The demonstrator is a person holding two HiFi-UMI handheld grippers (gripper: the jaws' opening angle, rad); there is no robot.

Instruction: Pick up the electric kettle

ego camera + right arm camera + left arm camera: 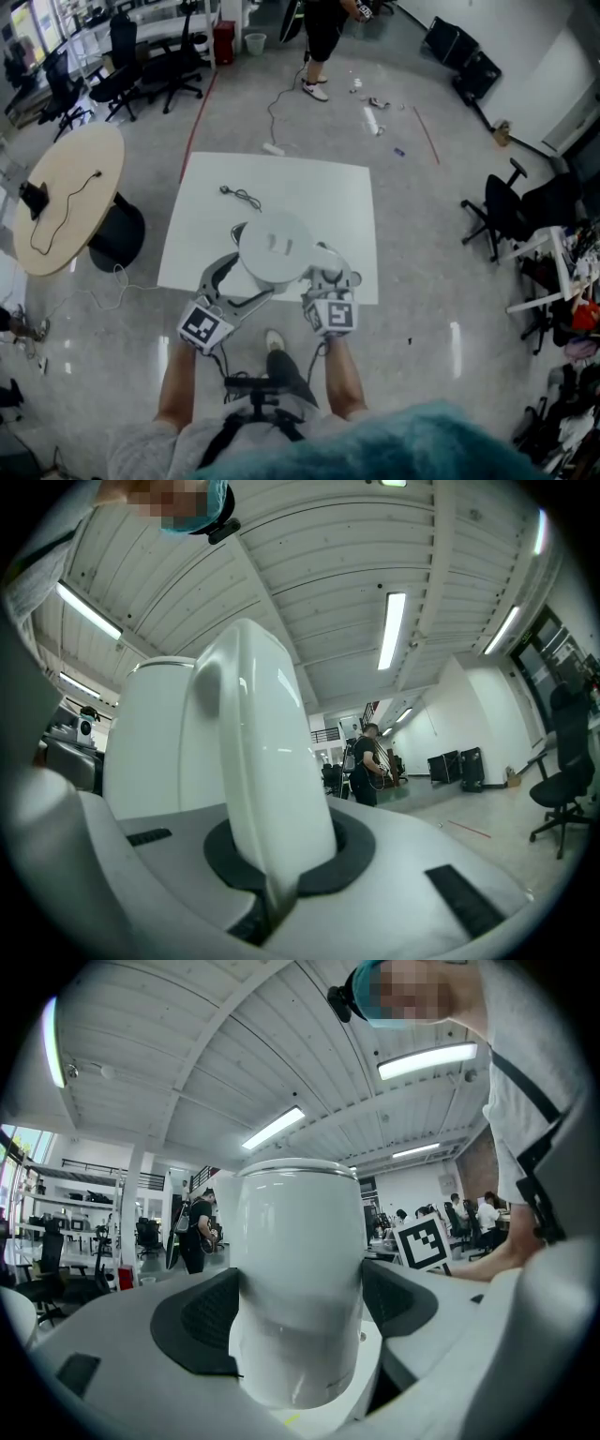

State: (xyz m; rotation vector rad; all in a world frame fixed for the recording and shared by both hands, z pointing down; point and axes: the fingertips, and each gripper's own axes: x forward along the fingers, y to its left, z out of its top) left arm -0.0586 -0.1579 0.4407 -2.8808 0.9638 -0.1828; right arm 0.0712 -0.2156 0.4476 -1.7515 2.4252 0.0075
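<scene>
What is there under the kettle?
Only the white table shows around the kettle. The spot right below it is covered by its own body.

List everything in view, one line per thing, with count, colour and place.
electric kettle: one, white, at the white table's near edge, between both claws
table: one, white, square, middle of the floor
cable: one, black, on the white table beyond the kettle
round table: one, beige, to the left
office chairs: several, black, far left and right
bystander: one, dark clothes, far end of the room
bin: one, red, far end, left of the bystander
left claw: one, white with black pads, shut on the kettle's body
right claw: one, white with black pads, shut on the kettle's handle
</scene>
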